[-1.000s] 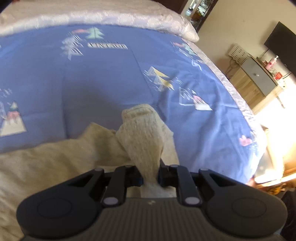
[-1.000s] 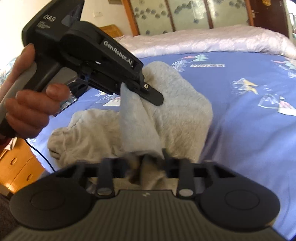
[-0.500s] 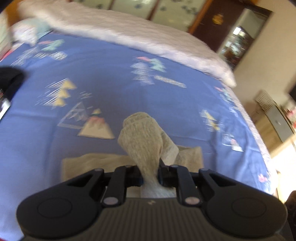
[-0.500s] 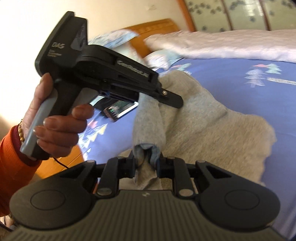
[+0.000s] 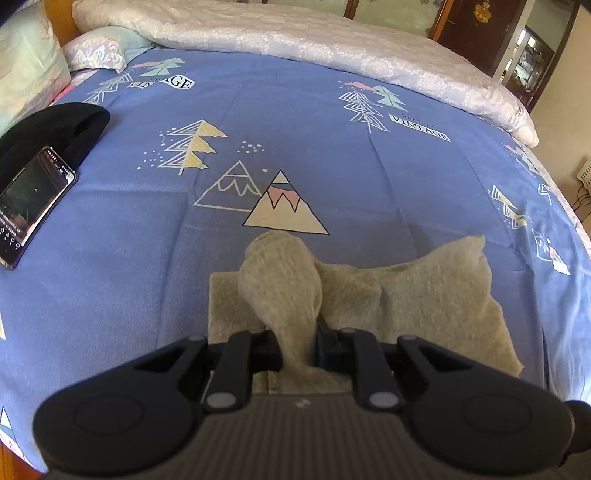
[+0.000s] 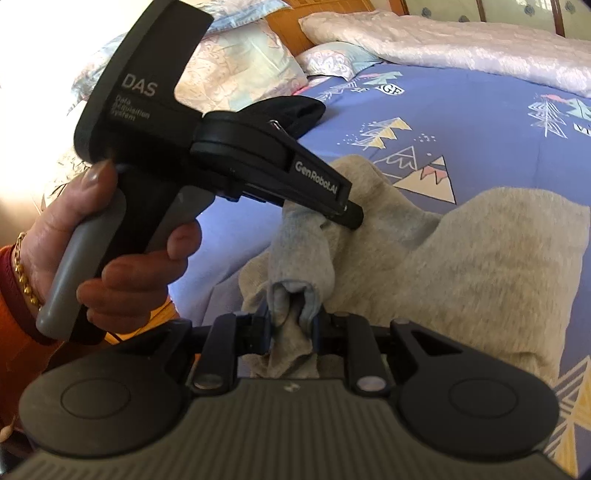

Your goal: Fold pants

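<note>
Beige-grey knit pants (image 5: 424,295) lie bunched on the blue patterned bedspread (image 5: 295,147). My left gripper (image 5: 297,338) is shut on a gathered fold of the pants, which bulges up in front of its fingers. In the right wrist view my right gripper (image 6: 291,321) is shut on another bunched edge of the pants (image 6: 480,266). The left gripper (image 6: 351,218), held by a person's hand (image 6: 122,266), shows there at upper left, clamped on the cloth just above and beyond my right gripper. The pants hang between the two grips.
A phone (image 5: 29,203) lies lit on a black cloth (image 5: 55,129) at the bed's left side. Pillows (image 5: 103,51) and a white quilt (image 5: 295,33) line the far edge. A dark cabinet (image 5: 509,44) and wall stand at the right.
Both grippers have swung leftward across the bed with the pants in their grip. The phone and pillows have come into view; the pants now lie more to the right of the left gripper.
</note>
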`<state>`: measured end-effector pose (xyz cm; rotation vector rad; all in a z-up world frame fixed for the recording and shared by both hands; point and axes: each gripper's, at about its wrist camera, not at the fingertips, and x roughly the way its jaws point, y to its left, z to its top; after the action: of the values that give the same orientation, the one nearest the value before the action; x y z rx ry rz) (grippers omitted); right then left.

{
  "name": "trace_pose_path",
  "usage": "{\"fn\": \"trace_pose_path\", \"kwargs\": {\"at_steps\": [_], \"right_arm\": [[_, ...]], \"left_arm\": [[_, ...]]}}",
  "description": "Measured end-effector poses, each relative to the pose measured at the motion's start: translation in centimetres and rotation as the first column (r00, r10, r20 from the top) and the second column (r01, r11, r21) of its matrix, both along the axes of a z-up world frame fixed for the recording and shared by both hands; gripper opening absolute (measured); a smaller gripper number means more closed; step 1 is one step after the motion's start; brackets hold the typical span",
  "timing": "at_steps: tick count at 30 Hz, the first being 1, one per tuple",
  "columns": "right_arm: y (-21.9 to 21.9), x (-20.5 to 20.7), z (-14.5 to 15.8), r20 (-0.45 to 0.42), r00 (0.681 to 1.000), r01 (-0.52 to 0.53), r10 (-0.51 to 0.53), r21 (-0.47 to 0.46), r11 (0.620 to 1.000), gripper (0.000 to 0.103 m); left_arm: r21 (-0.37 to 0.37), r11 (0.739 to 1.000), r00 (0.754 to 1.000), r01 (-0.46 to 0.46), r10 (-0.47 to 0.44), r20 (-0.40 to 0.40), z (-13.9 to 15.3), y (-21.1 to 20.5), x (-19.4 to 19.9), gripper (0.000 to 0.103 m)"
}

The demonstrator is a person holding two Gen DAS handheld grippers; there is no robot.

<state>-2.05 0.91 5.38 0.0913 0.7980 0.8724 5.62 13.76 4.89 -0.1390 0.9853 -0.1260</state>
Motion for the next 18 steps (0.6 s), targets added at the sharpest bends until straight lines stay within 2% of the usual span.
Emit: {"fn": "trace_pose_path", "kwargs": {"at_steps": [6, 13, 18], "right_arm": [[1.0, -0.2, -0.3, 0.002, 1.000, 0.001, -0.001, -0.001, 1.000, 0.027], [0.5, -1.3, 0.2, 0.050, 0.999, 0.001, -0.001, -0.004, 1.000, 0.037], [-0.5, -2.0, 0.7, 0.069, 0.998, -0.009, 0.007, 0.028, 1.000, 0.038]], "left_arm": [[-0.005, 1.000, 1.000, -0.004, 0.004, -0.005, -0.6, 0.4, 0.2, 0.014], [-0.001, 1.000, 1.000, -0.011, 0.011, -0.015, -1.0, 0.7, 0.4, 0.015], [0.014, 1.000, 1.000, -0.009, 0.010, -0.020, -1.3, 0.5, 0.7, 0.016]]}}
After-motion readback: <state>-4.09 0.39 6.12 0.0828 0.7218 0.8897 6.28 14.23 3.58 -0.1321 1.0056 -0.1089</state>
